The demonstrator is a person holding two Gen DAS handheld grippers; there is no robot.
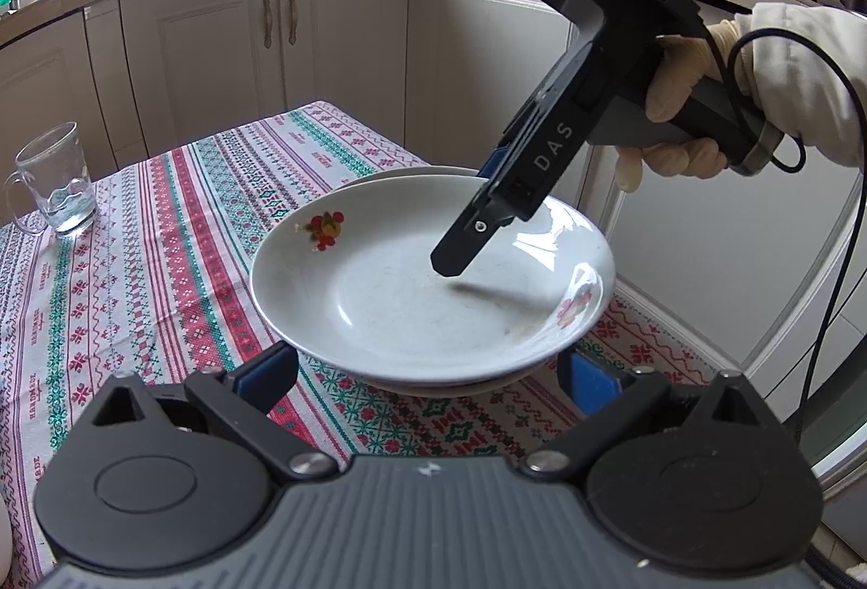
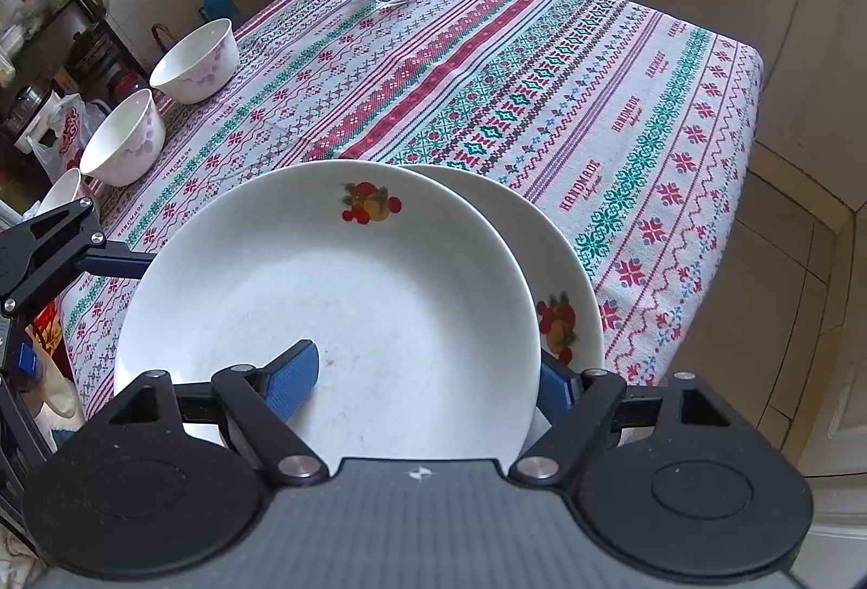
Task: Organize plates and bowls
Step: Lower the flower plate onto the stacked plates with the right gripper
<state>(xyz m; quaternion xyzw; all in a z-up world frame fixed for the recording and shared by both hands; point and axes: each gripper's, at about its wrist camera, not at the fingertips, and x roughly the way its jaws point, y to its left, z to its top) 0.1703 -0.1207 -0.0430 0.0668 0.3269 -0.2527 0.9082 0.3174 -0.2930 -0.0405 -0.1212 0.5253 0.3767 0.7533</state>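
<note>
Top fruit-print plate: stacked off-centre on second plate, table's near edge. Right tongs: part-open, straddling top plate's rim, pads clear. Left tongs: open wide, empty. Three bowls: far left.

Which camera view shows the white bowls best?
The right wrist view. Two white bowls stand in full near the left edge of the tablecloth, and a third bowl shows partly behind the left gripper. The left wrist view shows none of them, only the stacked plates and the glass mug.
</note>
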